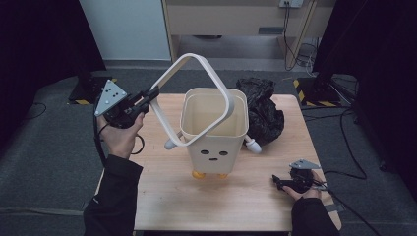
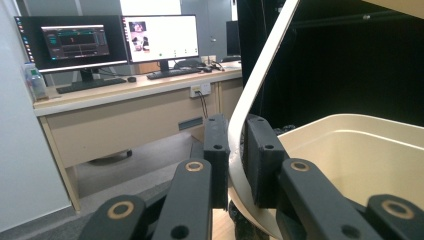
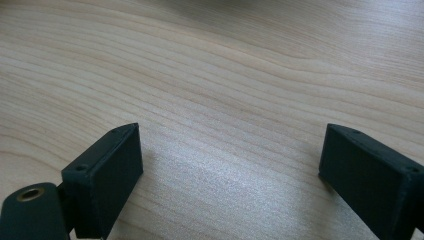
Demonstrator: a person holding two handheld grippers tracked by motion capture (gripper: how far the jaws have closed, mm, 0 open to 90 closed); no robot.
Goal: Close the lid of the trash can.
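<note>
Clamped on the left side of a cream rim ring, the left gripper is held above the table's left edge, with the ring lifted and tilted over the cream bin. The bin is stood near the middle of the table, and a crumpled black bag is seen behind it toward the far right corner. Near the front right corner, the right gripper is rested low with its jaws spread wide and nothing between them.

A slip is judged possible: the ring is pinched at one narrow point, so it could swing or twist out of the grip, or the light bin could be knocked over.

The pinch on the ring is confirmed in the left gripper view, where a desk with monitors is also seen. Bare wood is shown between the jaws in the right gripper view.
</note>
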